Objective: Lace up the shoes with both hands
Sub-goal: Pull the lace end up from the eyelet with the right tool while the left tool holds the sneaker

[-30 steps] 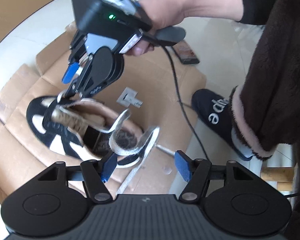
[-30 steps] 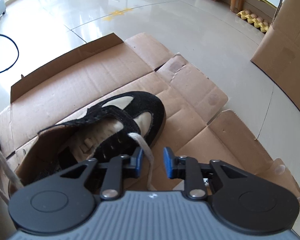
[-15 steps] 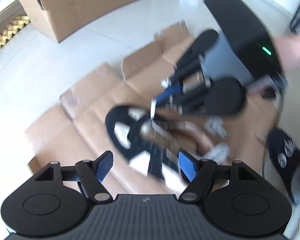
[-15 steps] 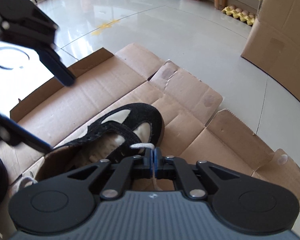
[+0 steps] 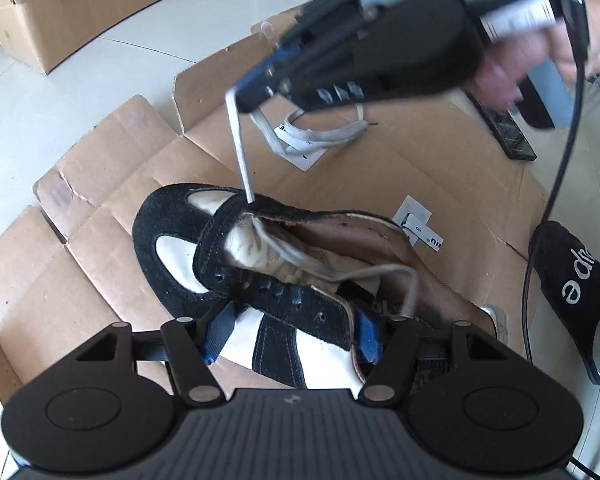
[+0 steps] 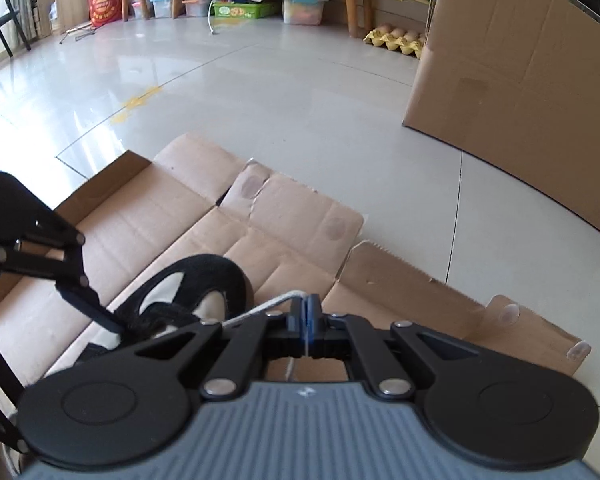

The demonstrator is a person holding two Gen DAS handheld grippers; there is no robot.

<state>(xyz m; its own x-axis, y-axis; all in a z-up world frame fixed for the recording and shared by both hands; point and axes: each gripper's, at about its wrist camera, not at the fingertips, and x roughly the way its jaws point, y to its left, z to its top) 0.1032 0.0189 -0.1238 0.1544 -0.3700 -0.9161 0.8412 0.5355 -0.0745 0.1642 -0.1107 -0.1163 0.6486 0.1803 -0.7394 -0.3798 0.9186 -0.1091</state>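
- Shoe (image 5: 284, 280): black-and-white, laid on its side on flattened cardboard (image 5: 100, 184) on the floor, toe pointing away from the left camera; the eyelet flap is turned up so the holes can be reached.
- Left gripper (image 5: 292, 330): jaws spread, one blue pad on each side of the near eyelet flap; nothing is pinched (the shoe appears to be steadied or about to be gripped, judging by the straddle).
- Right gripper (image 6: 306, 316): jaws pressed together on the lace (image 5: 240, 152), which is drawn taut upward from the first eyelet near the toe; tension is presumably kept so the slack is pulled through.
- Lace, remaining length: a grey strand is seen crossing the tongue and curling toward the heel; a further loop (image 5: 324, 134) lies slack on the cardboard behind the right gripper.
- Surroundings: paper tags (image 5: 420, 230) on the cardboard, a dark flat device (image 5: 504, 132) at its far edge, a black slipper (image 5: 572, 284) to the right, a large cardboard box (image 6: 520, 92), a tray of eggs (image 6: 396, 38) by the furniture.
- Obstructions: the right gripper's cable (image 5: 560, 184) hangs close to the heel; the slack loop could be snagged under the tool (a judgement only).
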